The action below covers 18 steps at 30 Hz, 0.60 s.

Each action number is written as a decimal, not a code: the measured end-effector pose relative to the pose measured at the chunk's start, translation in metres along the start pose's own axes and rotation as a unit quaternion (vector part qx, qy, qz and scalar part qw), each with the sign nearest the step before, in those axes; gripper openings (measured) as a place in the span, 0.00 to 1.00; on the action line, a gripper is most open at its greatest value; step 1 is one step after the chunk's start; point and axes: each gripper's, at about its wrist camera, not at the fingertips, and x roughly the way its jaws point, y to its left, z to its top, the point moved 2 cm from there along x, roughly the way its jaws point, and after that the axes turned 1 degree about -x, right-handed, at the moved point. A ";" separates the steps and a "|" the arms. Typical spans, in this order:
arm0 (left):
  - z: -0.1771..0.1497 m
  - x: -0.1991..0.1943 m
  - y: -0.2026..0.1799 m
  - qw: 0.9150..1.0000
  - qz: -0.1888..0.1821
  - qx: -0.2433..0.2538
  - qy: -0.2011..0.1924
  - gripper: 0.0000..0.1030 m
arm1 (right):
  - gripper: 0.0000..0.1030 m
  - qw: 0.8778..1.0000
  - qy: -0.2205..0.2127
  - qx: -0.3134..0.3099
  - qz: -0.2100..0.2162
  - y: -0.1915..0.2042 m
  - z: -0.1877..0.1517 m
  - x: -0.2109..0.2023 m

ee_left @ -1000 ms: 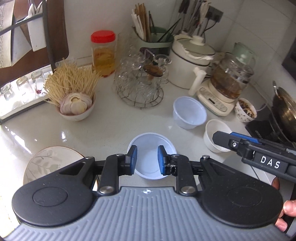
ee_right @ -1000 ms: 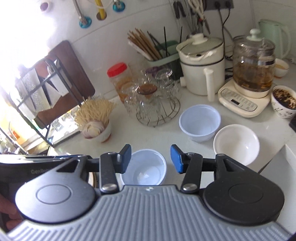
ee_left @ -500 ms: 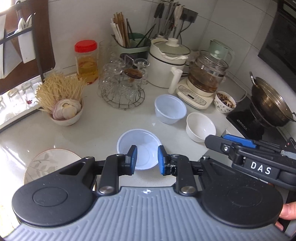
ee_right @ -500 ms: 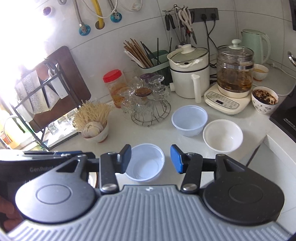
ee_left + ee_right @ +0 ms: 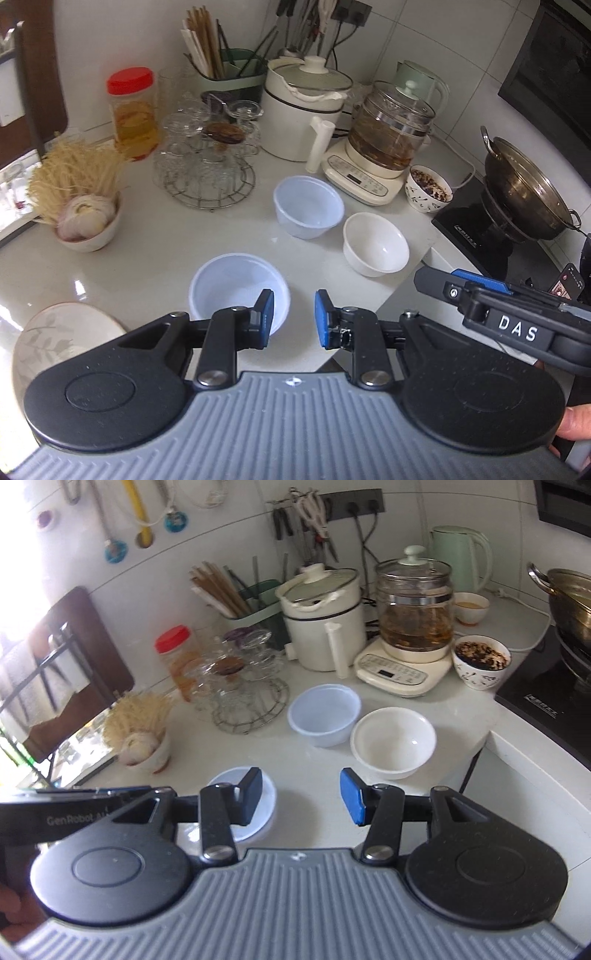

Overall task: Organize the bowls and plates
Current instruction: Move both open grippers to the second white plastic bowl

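Bowls sit mouth-up on the white bench (image 5: 155, 258). The nearest is a translucent plastic bowl (image 5: 236, 284) close to the front edge, round, with no long axis to speak of, its opening facing straight up. The left gripper (image 5: 291, 317) hovers above and just right of it, fingers (image 5: 264, 317) spread apart and holding nothing; the left finger overlaps the bowl's rim in the left wrist view, though contact cannot be told. Farther back stands a second plastic bowl (image 5: 308, 210), also upright, and just beside it to the right a white ceramic bowl (image 5: 375, 247), the two nearly touching. A leaf-patterned plate (image 5: 55, 339) lies flat near the bench's front-left edge.

The right gripper (image 5: 301, 795) hangs over the bench between the nearest bowl and the ceramic one, its fingers (image 5: 351, 801) wide apart and empty.

Behind the bowls are a wire rack of glasses (image 5: 207, 162), a red-lidded jar (image 5: 133, 110), a bowl of garlic and dried noodles (image 5: 81, 206), a white electric pot (image 5: 306, 110), a glass kettle on its base (image 5: 391, 136), and a patterned cup of dark bits (image 5: 430, 188). A chopstick holder (image 5: 229, 74) stands against the white tiled wall. To the right a wok (image 5: 528, 192) rests on an induction hob.
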 end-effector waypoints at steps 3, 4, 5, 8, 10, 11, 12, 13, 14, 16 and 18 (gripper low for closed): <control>0.010 0.015 -0.008 1.000 -0.003 0.006 0.007 0.27 | 0.49 1.000 0.000 0.005 -0.006 -0.010 0.006 0.008; 0.014 0.021 -0.010 1.000 -0.004 0.008 0.009 0.27 | 0.49 1.000 0.001 0.007 -0.007 -0.013 0.009 0.012; 0.018 0.027 -0.012 1.000 -0.004 0.009 0.011 0.28 | 0.49 1.000 0.002 0.010 -0.007 -0.017 0.012 0.016; 0.032 0.047 -0.018 1.000 -0.005 0.008 0.017 0.32 | 0.49 1.000 0.003 0.012 -0.013 -0.028 0.023 0.028; 0.041 0.059 -0.021 1.000 -0.006 0.007 0.020 0.33 | 0.49 1.000 0.007 0.020 -0.015 -0.037 0.031 0.038; 0.046 0.065 -0.023 1.000 -0.006 0.007 0.022 0.33 | 0.49 1.000 0.007 0.023 -0.015 -0.041 0.035 0.042; 0.051 0.073 -0.025 1.000 -0.003 0.008 0.024 0.34 | 0.49 1.000 0.008 0.027 -0.014 -0.045 0.039 0.048; 0.056 0.080 -0.027 1.000 -0.001 0.008 0.026 0.34 | 0.49 0.999 0.009 0.029 -0.014 -0.049 0.042 0.053; 0.059 0.086 -0.028 1.000 0.000 0.008 0.028 0.35 | 0.49 0.999 0.011 0.032 -0.013 -0.052 0.047 0.058; 0.067 0.098 -0.029 0.999 0.003 0.005 0.033 0.36 | 0.49 0.999 0.015 0.034 -0.010 -0.059 0.054 0.069; 0.073 0.110 -0.029 0.999 0.007 -0.002 0.039 0.36 | 0.49 0.999 0.021 0.034 -0.007 -0.063 0.060 0.080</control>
